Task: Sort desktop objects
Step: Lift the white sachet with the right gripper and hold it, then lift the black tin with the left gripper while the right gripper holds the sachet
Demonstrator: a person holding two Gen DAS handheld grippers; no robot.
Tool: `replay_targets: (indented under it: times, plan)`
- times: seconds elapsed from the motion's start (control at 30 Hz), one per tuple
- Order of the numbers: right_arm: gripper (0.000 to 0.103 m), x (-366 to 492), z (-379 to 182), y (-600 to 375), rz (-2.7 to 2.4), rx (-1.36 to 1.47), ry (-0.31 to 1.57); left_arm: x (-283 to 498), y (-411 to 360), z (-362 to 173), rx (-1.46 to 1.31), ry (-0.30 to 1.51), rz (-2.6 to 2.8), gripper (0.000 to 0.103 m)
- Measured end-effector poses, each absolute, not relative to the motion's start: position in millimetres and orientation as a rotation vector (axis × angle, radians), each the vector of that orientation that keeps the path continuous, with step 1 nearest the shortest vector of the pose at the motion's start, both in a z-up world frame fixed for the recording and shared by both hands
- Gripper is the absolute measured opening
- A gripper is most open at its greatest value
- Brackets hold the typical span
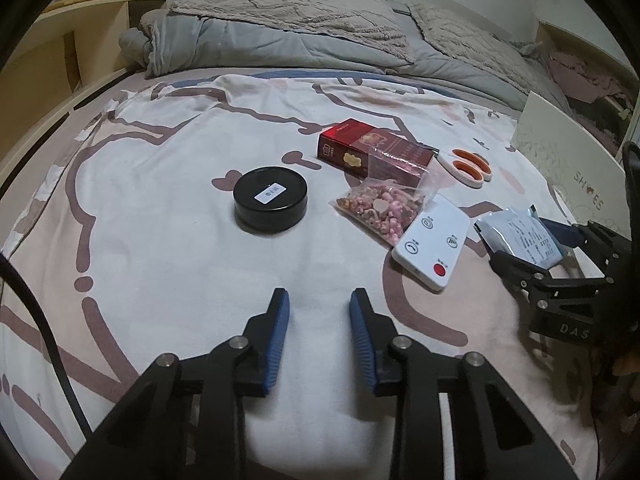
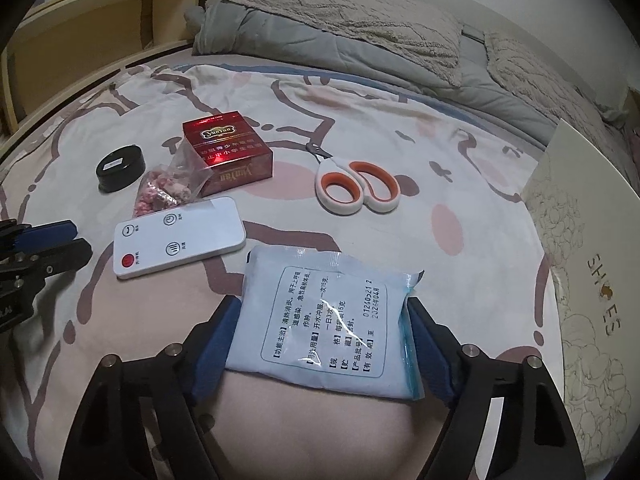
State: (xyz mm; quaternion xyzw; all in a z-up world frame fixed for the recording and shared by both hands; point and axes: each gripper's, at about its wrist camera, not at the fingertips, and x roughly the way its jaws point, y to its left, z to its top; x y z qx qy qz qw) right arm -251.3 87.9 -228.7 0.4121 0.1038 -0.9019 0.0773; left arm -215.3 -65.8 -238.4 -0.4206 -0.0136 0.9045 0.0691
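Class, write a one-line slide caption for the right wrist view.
Right hand-held gripper clamps a medicine sachet on the bedspread, beside a white remote and scissors.

Left tongs (image 1: pixel 319 304) empty above patterned bedsheet (image 1: pixel 168 264).

Left gripper (image 1: pixel 320 294) fingers nearly together; right gripper (image 2: pixel 320 304) apparently clamps sachet (image 2: pixel 328 332).
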Motion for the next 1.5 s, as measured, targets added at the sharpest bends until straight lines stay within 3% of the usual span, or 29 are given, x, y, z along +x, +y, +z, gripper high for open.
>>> replay_targets:
  times: [0.1,0.33,0.5,0.57,0.8,1.2,1.5]
  plan:
    - [0.080,-248.1,-228.3,87.9,-2.701,1.232,0.301,-215.1,-68.8,-238.1,-1.261,-0.067,2.719,0.023]
    - [0.080,-244.4,-229.0,86.1,-2.707,1.235,0.308,-216.1,-76.0,-238.0,-1.263,-0.142,2.693,0.025]
    - [0.080,-244.1,-229.4,86.1,-2.708,1.233,0.311,-215.3,-76.5,-235.3,-1.250,-0.169,2.669,0.053]
    - [0.080,-243.9,-230.2,86.0,-2.709,1.231,0.314,-217.2,-76.5,-233.9,-1.256,-0.172,2.666,0.054]
    - [0.080,-244.3,-231.4,86.9,-2.707,1.231,0.308,-244.1,-88.8,-229.9,-1.311,-0.245,2.695,0.054]
    - [0.080,-244.0,-231.7,86.9,-2.705,1.231,0.299,-290.1,-84.1,-233.8,-1.360,-0.109,2.804,0.053]
    - [0.080,-243.9,-231.8,86.6,-2.702,1.233,0.295,-289.5,-87.2,-233.6,-1.334,-0.121,2.824,0.050]
